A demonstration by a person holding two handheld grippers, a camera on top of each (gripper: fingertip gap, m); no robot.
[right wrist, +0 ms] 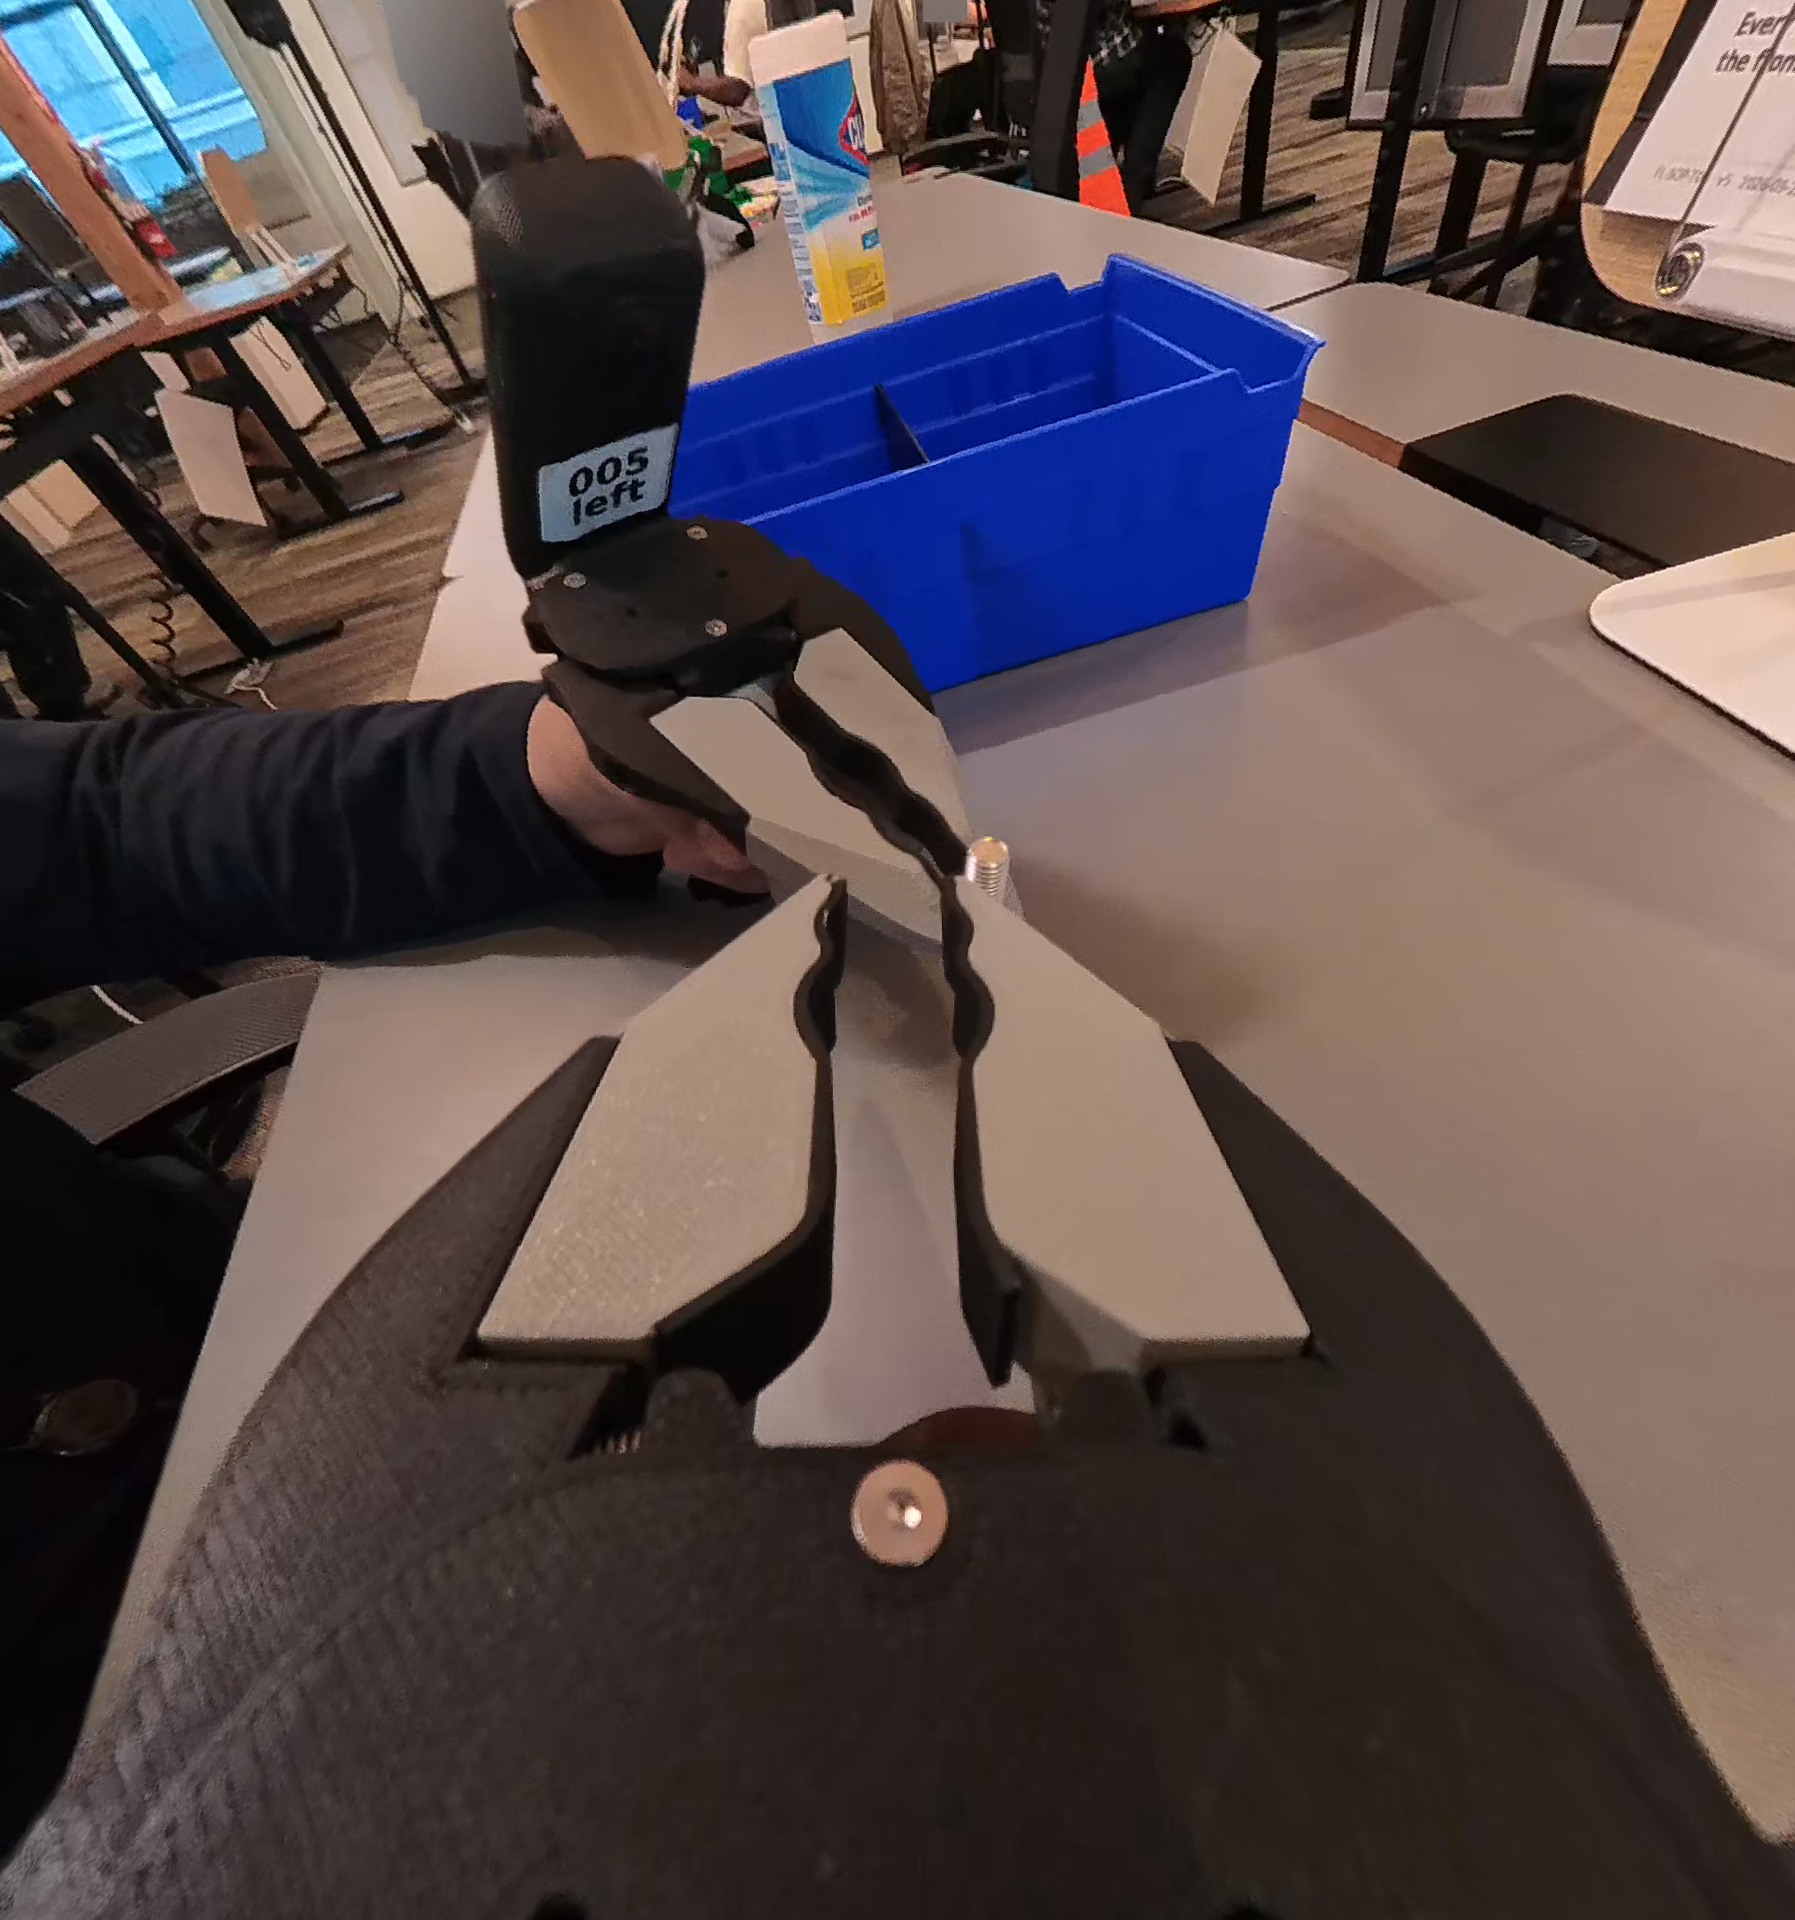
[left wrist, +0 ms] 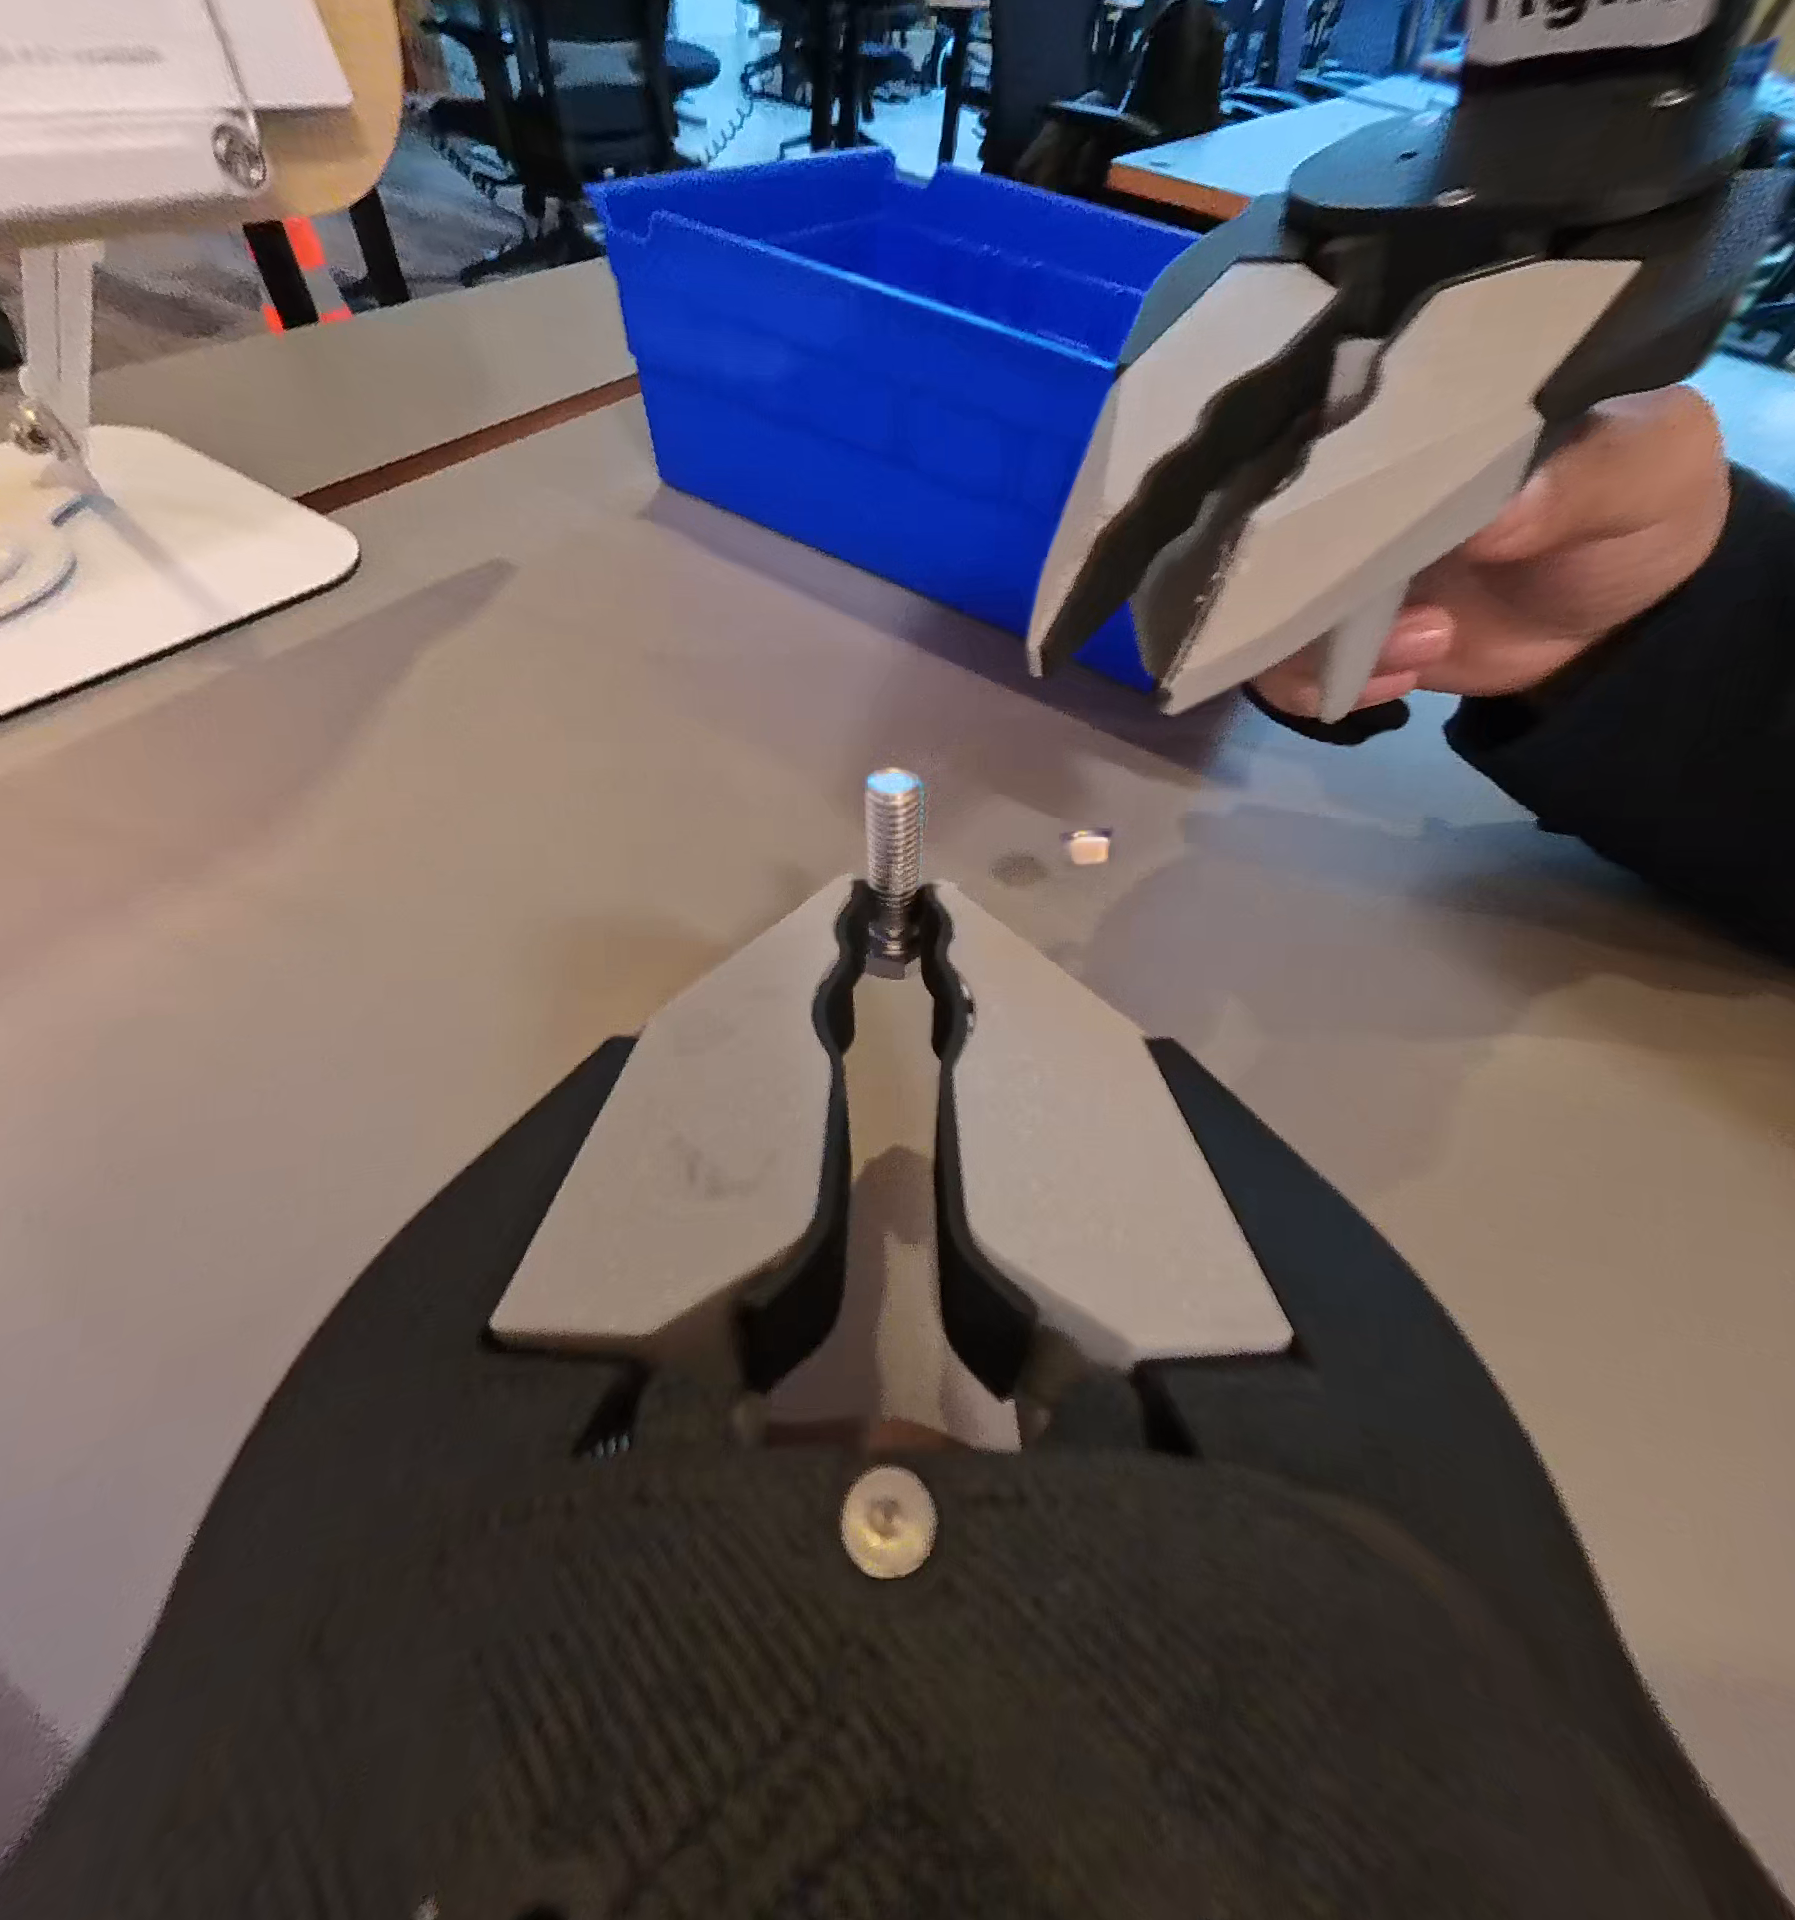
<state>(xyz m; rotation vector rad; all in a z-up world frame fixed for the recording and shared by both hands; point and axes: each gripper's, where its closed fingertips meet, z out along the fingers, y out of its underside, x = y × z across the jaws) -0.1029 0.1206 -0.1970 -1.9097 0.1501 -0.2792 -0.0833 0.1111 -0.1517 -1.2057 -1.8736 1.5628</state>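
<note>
Room: office floor of desks and chairs stood behind a grey table (left wrist: 353, 935), where a person worked with two hand-held grippers.
Bolt: a silver threaded bolt (left wrist: 894, 831) stood upright, long axis vertical, blunt end pointing up and head down between the tips.
Left gripper: the left gripper (left wrist: 894, 940) was clenched on the bolt low on its shaft, just above the table; most of the thread rose clear above the fingers.
Right gripper: the right gripper (right wrist: 898, 904) hung parted and empty, tilted down toward the bolt from the side, near it but apart.
Bin: a blue divided bin (right wrist: 1028, 499) sat beyond both grippers, well behind the bolt.
Small piece: a small white piece (left wrist: 1087, 847) lay on the table just beside the bolt.
Edges: a white stand base (left wrist: 145, 561) sat at one side; a wipes canister (right wrist: 825, 177) stood behind the bin.
</note>
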